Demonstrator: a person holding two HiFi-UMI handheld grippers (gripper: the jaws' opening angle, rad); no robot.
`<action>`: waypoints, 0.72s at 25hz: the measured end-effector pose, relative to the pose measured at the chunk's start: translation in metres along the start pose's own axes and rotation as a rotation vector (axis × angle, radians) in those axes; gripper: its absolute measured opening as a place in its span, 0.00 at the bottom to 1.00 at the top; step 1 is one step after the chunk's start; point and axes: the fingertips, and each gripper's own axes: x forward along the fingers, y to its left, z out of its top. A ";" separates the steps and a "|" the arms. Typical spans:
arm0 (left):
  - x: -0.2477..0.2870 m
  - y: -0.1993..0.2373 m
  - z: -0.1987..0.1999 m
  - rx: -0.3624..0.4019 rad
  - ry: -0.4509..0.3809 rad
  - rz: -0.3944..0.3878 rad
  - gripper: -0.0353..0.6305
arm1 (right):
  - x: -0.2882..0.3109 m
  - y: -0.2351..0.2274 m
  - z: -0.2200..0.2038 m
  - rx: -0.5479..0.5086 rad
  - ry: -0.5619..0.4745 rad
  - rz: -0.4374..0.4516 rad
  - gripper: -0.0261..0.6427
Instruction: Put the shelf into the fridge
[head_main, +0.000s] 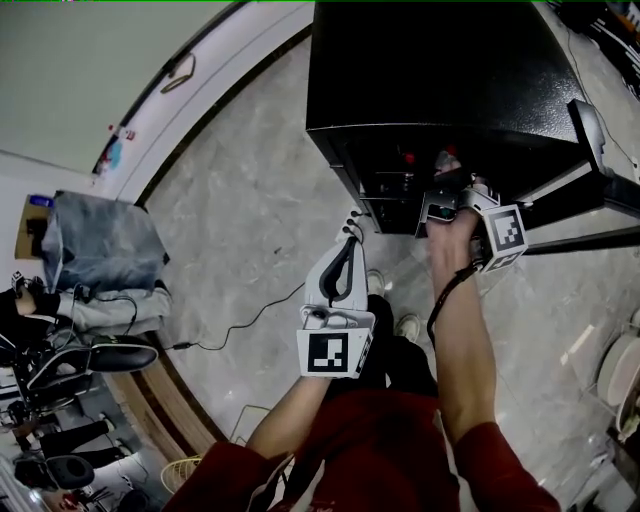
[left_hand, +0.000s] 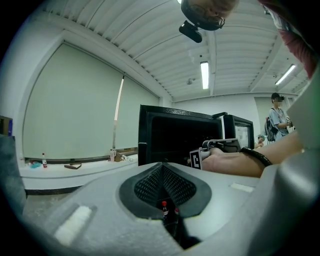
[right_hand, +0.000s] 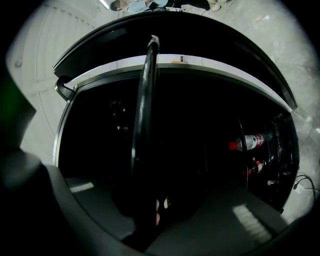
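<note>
The black fridge (head_main: 430, 70) stands on the floor with its door (head_main: 590, 190) swung open to the right. My right gripper (head_main: 448, 200) is at the mouth of the fridge, shut on the shelf (right_hand: 145, 115). In the right gripper view the shelf shows edge-on as a thin dark panel running from the jaws up into the dark interior. My left gripper (head_main: 352, 222) hangs lower and to the left, short of the fridge, jaws together and holding nothing. The left gripper view shows the fridge (left_hand: 170, 135) ahead and the right gripper (left_hand: 220, 145) in the hand.
Red-capped bottles (right_hand: 247, 142) sit in the door rack at the right. A cable (head_main: 240, 325) trails over the marble floor. Chairs and clothing (head_main: 100, 260) stand at the left along a curved wall. A person (left_hand: 278, 117) stands in the background.
</note>
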 end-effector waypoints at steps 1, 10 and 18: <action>0.002 0.002 0.000 -0.004 0.001 0.000 0.05 | 0.004 0.000 0.000 0.000 -0.002 -0.002 0.06; 0.016 0.009 0.000 -0.013 0.000 -0.007 0.05 | 0.028 0.000 -0.003 0.006 -0.016 0.000 0.06; 0.012 0.005 0.001 -0.020 -0.002 -0.009 0.05 | 0.042 -0.003 -0.004 -0.010 -0.011 -0.009 0.11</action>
